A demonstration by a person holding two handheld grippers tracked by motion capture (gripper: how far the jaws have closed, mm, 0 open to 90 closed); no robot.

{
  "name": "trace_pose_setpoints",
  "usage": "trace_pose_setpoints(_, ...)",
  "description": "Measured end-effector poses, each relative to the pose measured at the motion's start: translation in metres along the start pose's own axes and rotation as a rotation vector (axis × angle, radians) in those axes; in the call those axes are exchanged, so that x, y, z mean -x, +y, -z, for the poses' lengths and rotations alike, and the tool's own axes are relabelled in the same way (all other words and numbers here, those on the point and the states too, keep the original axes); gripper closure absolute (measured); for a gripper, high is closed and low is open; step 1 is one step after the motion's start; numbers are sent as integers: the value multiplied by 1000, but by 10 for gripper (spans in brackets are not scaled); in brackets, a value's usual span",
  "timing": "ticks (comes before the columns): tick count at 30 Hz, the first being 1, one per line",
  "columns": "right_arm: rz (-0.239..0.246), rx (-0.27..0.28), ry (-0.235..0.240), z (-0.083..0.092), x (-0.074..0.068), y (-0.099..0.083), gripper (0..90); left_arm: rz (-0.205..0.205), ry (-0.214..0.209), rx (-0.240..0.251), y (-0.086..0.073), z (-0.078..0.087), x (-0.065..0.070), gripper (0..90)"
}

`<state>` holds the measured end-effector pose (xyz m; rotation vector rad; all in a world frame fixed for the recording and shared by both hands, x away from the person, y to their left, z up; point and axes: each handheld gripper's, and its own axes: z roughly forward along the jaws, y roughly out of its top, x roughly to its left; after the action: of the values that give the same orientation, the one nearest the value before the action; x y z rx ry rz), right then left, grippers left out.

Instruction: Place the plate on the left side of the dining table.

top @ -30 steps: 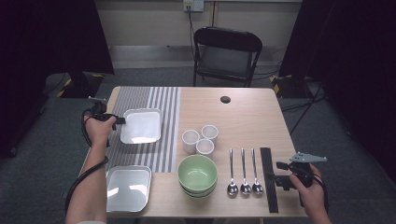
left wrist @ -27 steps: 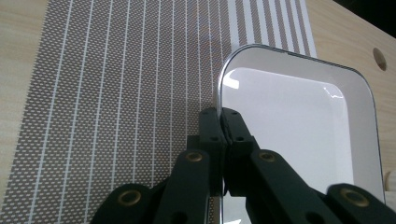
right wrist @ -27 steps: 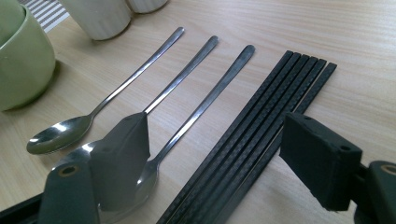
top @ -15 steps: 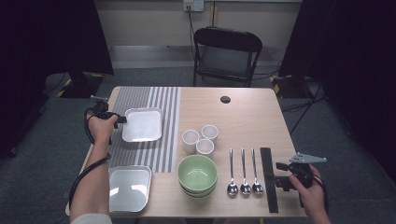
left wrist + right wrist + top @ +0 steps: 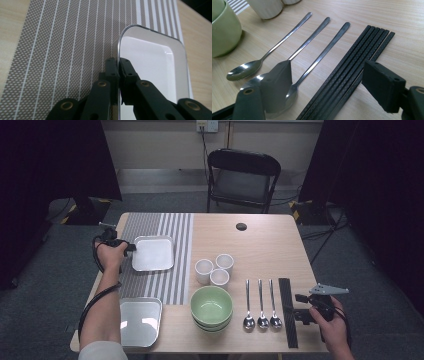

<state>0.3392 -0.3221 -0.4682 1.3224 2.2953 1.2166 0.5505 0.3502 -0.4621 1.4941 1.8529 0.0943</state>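
A wooden surface (image 5: 260, 245) seen from above, with a grey striped mat (image 5: 165, 230) along its left part. At the far left, the person's left hand holds the left claw (image 5: 131, 248), whose jaws have just been easing apart slightly; they are nearly together and pinch the left rim of a white square tray (image 5: 154, 254) that lies on the mat. In the left gripper view the thin metal rim of the tray (image 5: 152, 65) stands between the two black pads. A second tray (image 5: 139, 320) sits at the near left corner. Toward the middle are three white cups (image 5: 215, 269) and stacked green bowls (image 5: 211, 306). Right of them lie three spoons (image 5: 260, 304) side by side, then a bundle of black chopsticks (image 5: 287, 310). At the far right, the right claw (image 5: 300, 308) rests beside the chopsticks, jaws wide, gripping nothing.
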Motion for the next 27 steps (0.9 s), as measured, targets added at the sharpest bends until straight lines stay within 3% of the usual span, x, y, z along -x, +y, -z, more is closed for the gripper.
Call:
trace_pose_setpoints(9,1,-5,5,-1,-1,0,232,-15,21,39,-2,1,-3,813)
trace_pose_setpoints(15,15,-4,9,-2,-1,1,232,-64,69,41,-15,7,0,785)
trace_pose_setpoints(20,14,-1,11,0,-2,1,232,-149,109,31,-28,12,8,764)
trace_pose_setpoints(27,24,9,14,3,-1,1,232,-166,129,25,-43,19,14,755)
